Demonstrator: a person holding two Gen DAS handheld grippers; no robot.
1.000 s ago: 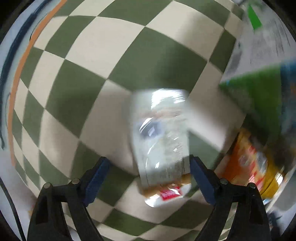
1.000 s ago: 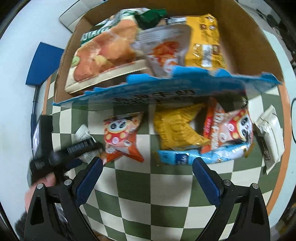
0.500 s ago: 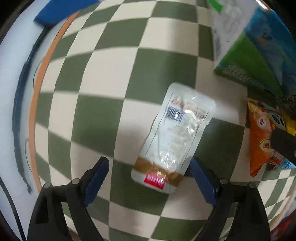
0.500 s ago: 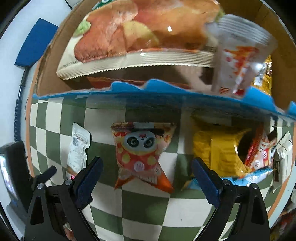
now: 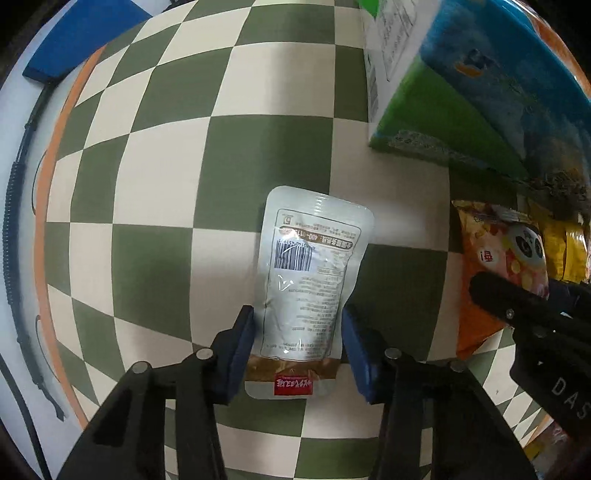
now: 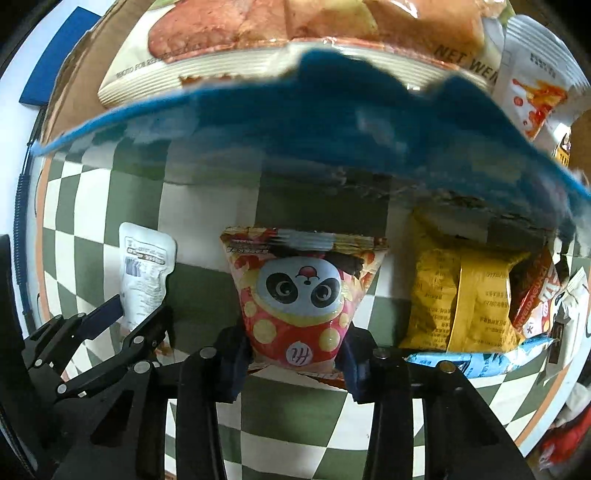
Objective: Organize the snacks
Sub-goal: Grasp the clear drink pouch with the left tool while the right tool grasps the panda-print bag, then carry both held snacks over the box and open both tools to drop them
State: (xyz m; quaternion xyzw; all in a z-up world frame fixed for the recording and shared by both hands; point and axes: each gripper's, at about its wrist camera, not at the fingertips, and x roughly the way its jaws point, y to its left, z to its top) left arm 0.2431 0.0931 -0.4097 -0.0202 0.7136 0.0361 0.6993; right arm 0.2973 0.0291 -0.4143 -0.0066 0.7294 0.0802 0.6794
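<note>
A white pouch with a barcode (image 5: 306,280) lies on the green-and-cream checked cloth (image 5: 166,177). My left gripper (image 5: 299,345) is closed against the pouch's two sides near its lower end. The pouch also shows in the right wrist view (image 6: 146,273) with the left gripper (image 6: 133,314) on it. My right gripper (image 6: 297,356) is closed on the bottom of a red panda snack bag (image 6: 301,295), which lies under the blue flap (image 6: 332,122) of the cardboard box. The panda bag shows in the left wrist view (image 5: 498,258).
The box (image 6: 70,85) holds a large chip bag (image 6: 295,33) and a white sachet (image 6: 532,77). Yellow packets (image 6: 461,295), a red packet (image 6: 535,295) and a blue packet (image 6: 480,360) lie right of the panda bag. The box side (image 5: 443,92) stands at upper right.
Both grippers have moved forward and closed: the left on the white pouch, the right on the panda bag. Both were wide open half a second ago.
</note>
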